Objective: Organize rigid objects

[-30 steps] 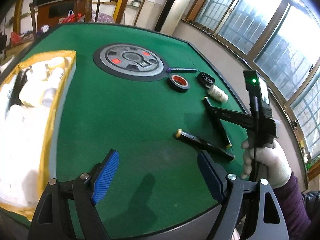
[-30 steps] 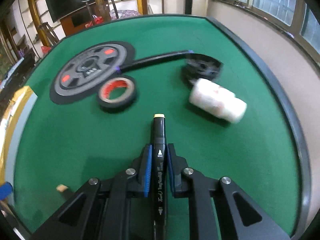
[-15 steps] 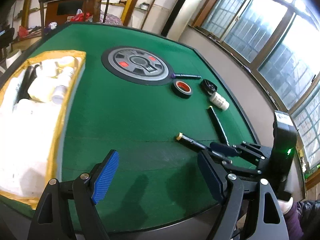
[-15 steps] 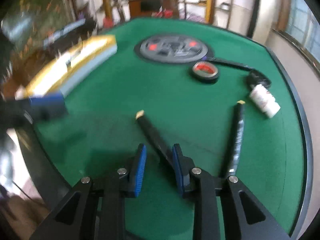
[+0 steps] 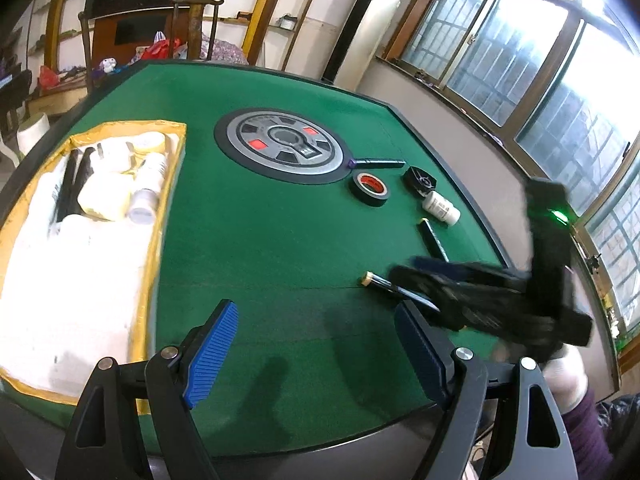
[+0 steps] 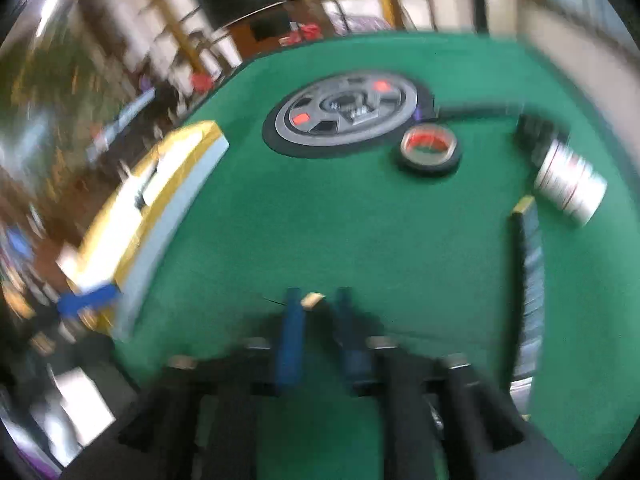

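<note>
My right gripper (image 6: 318, 306) is around a black marker with a tan end (image 6: 312, 301); the blurred frame does not show whether its jaws grip it. In the left wrist view the marker (image 5: 380, 282) lies on the green table (image 5: 280, 240) with the right gripper (image 5: 416, 270) over its rear part. My left gripper (image 5: 316, 340) is open and empty above the table's near edge. A second black marker (image 5: 432, 238), a white pill bottle (image 5: 442, 208), a black tape roll (image 5: 371, 189), a black cap (image 5: 420, 180) and a purple-tipped pen (image 5: 376, 164) lie further right.
A yellow-rimmed white tray (image 5: 156, 240) on the left holds bottles, a tape roll and dark pens at its far end. A round grey and black disc (image 5: 284, 148) is set in the table's middle. The table edge curves close on the right.
My right gripper let go of the far marker, swung to the near marker and now sits over it. The left gripper stayed open and pulled back slightly.
</note>
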### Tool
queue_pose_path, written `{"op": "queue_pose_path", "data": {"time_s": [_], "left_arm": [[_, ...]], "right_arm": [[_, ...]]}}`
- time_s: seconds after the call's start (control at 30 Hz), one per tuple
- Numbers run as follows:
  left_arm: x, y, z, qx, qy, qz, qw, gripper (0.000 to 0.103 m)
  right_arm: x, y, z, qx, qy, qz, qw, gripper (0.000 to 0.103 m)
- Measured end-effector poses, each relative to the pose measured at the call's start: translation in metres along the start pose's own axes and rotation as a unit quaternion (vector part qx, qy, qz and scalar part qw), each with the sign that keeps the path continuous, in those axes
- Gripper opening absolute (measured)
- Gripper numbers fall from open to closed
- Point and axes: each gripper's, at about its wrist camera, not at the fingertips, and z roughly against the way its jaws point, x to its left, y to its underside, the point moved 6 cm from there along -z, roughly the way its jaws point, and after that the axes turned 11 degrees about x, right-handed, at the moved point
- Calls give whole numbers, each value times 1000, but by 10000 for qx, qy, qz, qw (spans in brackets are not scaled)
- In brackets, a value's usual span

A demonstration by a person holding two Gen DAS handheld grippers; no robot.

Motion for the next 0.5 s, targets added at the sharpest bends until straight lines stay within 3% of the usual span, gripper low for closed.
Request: {"op": "queue_pose_path", "data": {"time_s": [0.03, 0.2, 0.33, 0.43, 0.5], "left_arm": [[2, -1, 0, -7, 19, 34, 10000, 84], [2, -2, -11, 93, 161, 116, 9998, 84], [1, 2, -14, 176, 201, 96, 9996, 84], [5, 0, -11, 132, 158, 154, 9997, 84], [7, -2, -9, 100, 112, 154, 9998, 84]], "right_arm": [[1, 2, 5, -34, 94, 213, 9997, 59], [-3, 28, 0, 250, 619, 921, 9935, 62], [-12, 34, -14, 464, 711, 687, 9940, 15], [-15, 24, -10, 511, 544, -43, 9972, 15], [-18, 17, -9, 462, 16, -818, 9956, 15]]}}
